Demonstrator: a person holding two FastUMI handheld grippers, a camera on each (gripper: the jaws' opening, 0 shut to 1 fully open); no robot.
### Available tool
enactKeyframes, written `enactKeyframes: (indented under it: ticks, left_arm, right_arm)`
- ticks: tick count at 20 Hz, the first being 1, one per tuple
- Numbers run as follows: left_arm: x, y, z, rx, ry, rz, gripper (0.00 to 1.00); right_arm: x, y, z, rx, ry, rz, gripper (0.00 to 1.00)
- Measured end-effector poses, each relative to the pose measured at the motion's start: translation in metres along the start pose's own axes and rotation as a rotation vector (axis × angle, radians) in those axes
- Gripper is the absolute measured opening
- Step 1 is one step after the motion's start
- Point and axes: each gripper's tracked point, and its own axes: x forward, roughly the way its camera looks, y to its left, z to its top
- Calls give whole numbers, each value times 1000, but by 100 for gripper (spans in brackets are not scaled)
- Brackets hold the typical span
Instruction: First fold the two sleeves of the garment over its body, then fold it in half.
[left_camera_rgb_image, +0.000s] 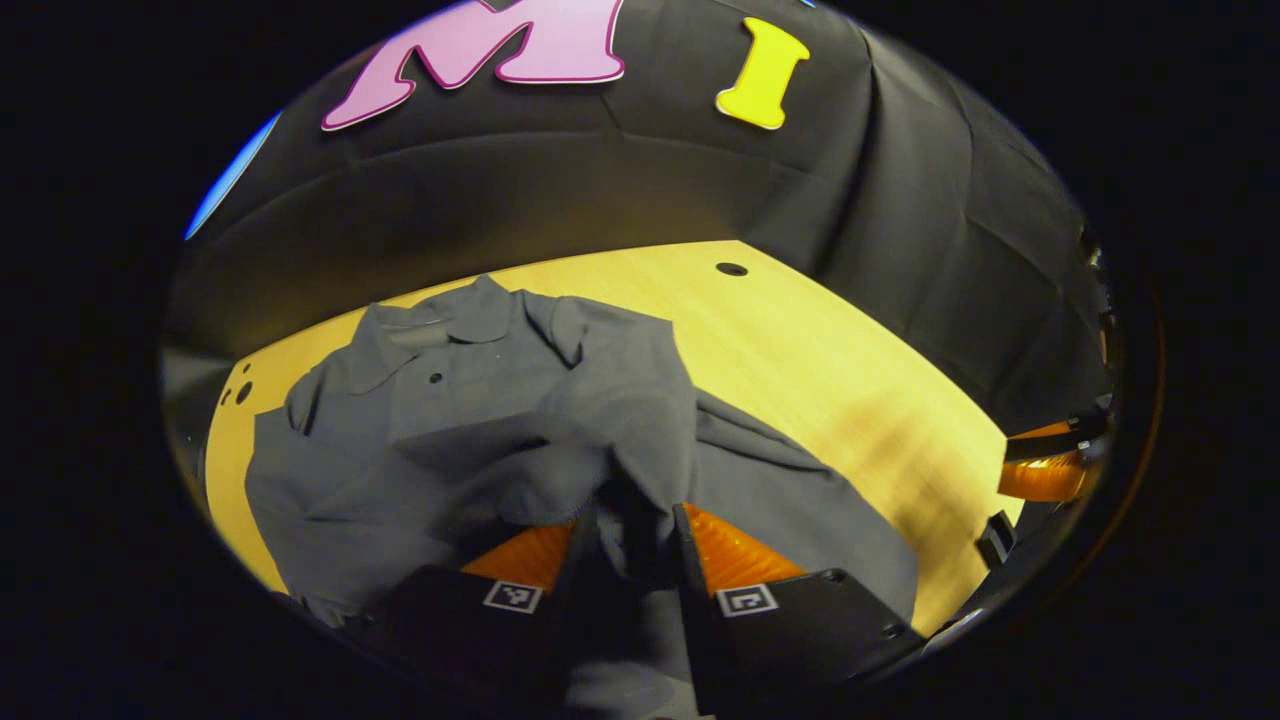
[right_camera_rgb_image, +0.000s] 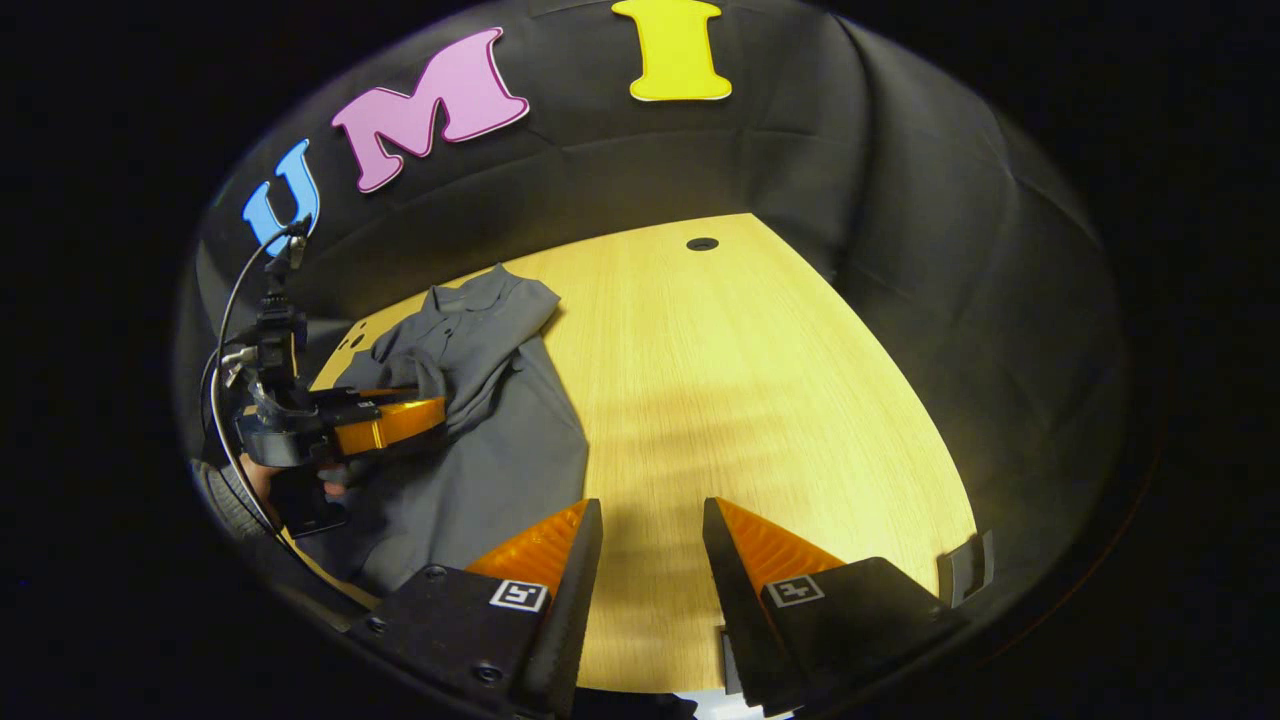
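Note:
A grey collared shirt (left_camera_rgb_image: 470, 400) lies on the wooden table (left_camera_rgb_image: 820, 350), collar at the far end. My left gripper (left_camera_rgb_image: 635, 518) is shut on a fold of the shirt's sleeve, which it holds raised over the body of the shirt. In the right gripper view the shirt (right_camera_rgb_image: 500, 420) lies at the left, and the left gripper (right_camera_rgb_image: 425, 405), held by a hand, hangs over it with cloth bunched at its tip. My right gripper (right_camera_rgb_image: 652, 510) stands open above bare wood to the right of the shirt, with nothing between its fingers. It also appears at the far right edge of the left gripper view (left_camera_rgb_image: 1045, 468).
The table has a round cable hole (right_camera_rgb_image: 702, 244) near its far edge and small dark holes (left_camera_rgb_image: 240, 390) at its far left corner. The black cloth wall (left_camera_rgb_image: 900, 200) closes in behind and on the right. Bare wood (right_camera_rgb_image: 760, 400) stretches right of the shirt.

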Motion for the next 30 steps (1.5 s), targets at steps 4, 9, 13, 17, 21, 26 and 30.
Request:
enactKeyframes:
  ticks: [4,9,13,17,21,26,30]
  left_arm:
    - [-12,-26,7,4,-47,-64,66]
    - [-50,-44,12,62,-115,-118,89]
    - [-89,-32,-5,101,-122,-115,87]
    - [-136,4,-34,32,-111,-83,97]
    - [-180,66,-73,-19,-78,43,94]
    - [-225,132,-133,-43,-15,192,98]
    - [-251,173,-191,-92,62,305,98]
  right_arm:
    - [2,4,0,-10,6,18,64]
    - [1,15,-8,-19,18,34,64]
    - [1,27,-16,-1,32,55,71]
    - [-6,51,-25,-30,26,89,81]
    - [-9,73,-46,-41,51,96,89]
    - [-9,95,-70,-70,88,86,94]
    - [-2,99,-86,-83,115,58,94]
